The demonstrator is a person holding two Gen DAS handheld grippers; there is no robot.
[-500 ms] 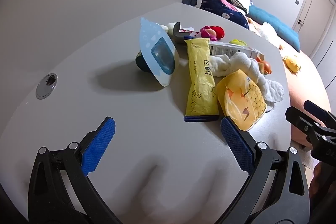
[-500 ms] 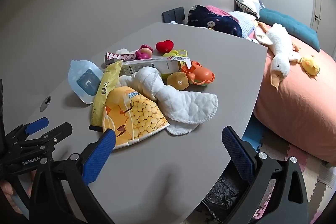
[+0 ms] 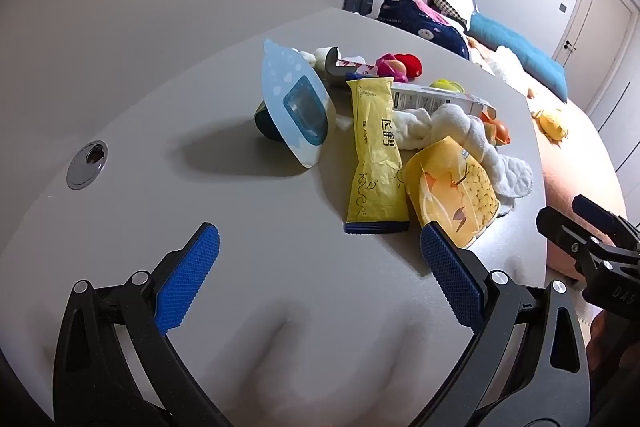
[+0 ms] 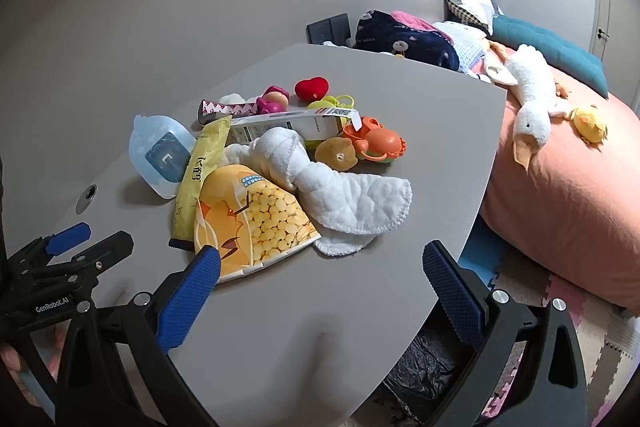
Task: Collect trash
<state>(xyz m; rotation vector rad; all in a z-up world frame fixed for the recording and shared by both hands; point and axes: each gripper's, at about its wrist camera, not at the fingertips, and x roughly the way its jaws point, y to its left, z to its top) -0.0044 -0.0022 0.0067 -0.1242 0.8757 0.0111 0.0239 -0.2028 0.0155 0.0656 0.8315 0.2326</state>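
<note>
A pile lies on the grey table [image 3: 280, 287] [image 4: 280, 307]. In it are a long yellow snack packet [image 3: 374, 155] [image 4: 200, 171], an orange-yellow corn-print bag [image 3: 452, 187] [image 4: 252, 219], a pale blue plastic pouch [image 3: 294, 107] [image 4: 162, 155], a long white carton [image 3: 436, 99] [image 4: 288, 121] and a pink-patterned wrapper [image 3: 352, 67] [image 4: 224, 109]. My left gripper [image 3: 320, 259] hovers open over bare table in front of the yellow packet. My right gripper [image 4: 320, 279] is open too, its left finger [image 4: 188, 295] near the corn bag's edge. Neither holds anything.
A white cloth [image 4: 336, 187], an orange toy [image 4: 380, 143], a red heart [image 4: 312, 87] and other small toys share the pile. A bin with a black bag [image 4: 428, 367] stands below the table's near edge. A bed [image 4: 568, 195] with plush toys is right. A cable grommet [image 3: 87, 159] sits left.
</note>
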